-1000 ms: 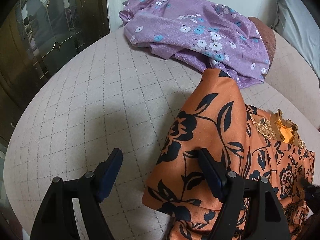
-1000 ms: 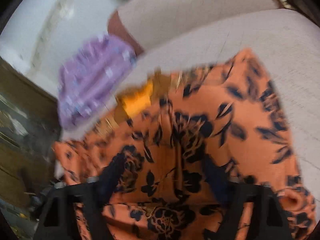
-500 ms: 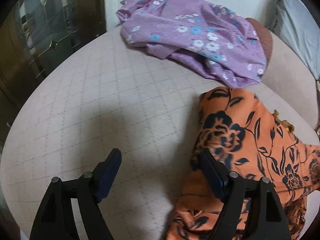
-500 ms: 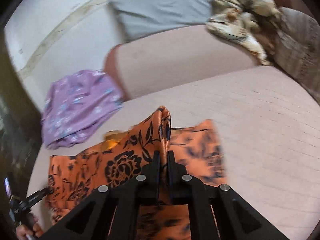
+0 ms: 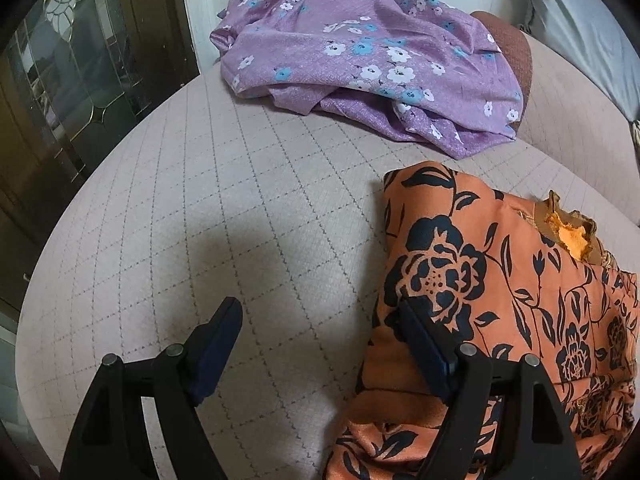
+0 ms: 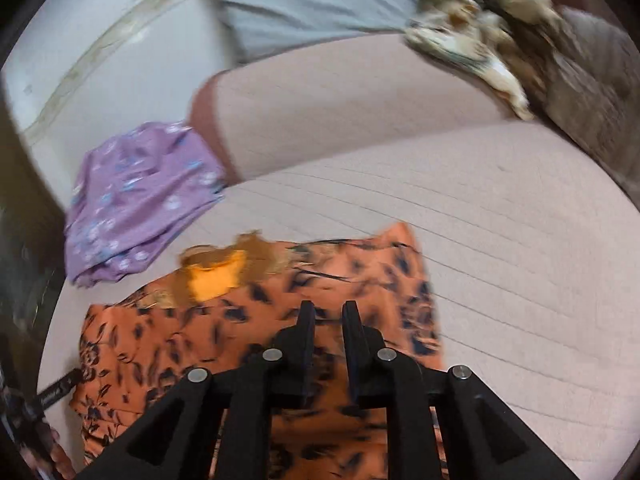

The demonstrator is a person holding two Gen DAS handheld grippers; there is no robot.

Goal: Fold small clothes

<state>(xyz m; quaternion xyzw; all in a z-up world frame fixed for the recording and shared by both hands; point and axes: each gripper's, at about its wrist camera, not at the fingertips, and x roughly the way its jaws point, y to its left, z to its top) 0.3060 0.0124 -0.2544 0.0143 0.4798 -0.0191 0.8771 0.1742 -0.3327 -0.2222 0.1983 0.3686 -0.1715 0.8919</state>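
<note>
The orange floral garment (image 5: 500,280) lies on the quilted sofa seat (image 5: 240,208), nearer than the purple flowered garment (image 5: 360,52) heaped toward the seat's back. The left gripper (image 5: 320,344) hangs with fingers spread wide and empty over the garment's left edge, one finger above bare seat, the other over cloth. The right gripper (image 6: 326,316) sits above the garment's middle, jaws just eased slightly apart with nothing visibly pinched; the left looks better placed to take that edge.
</note>
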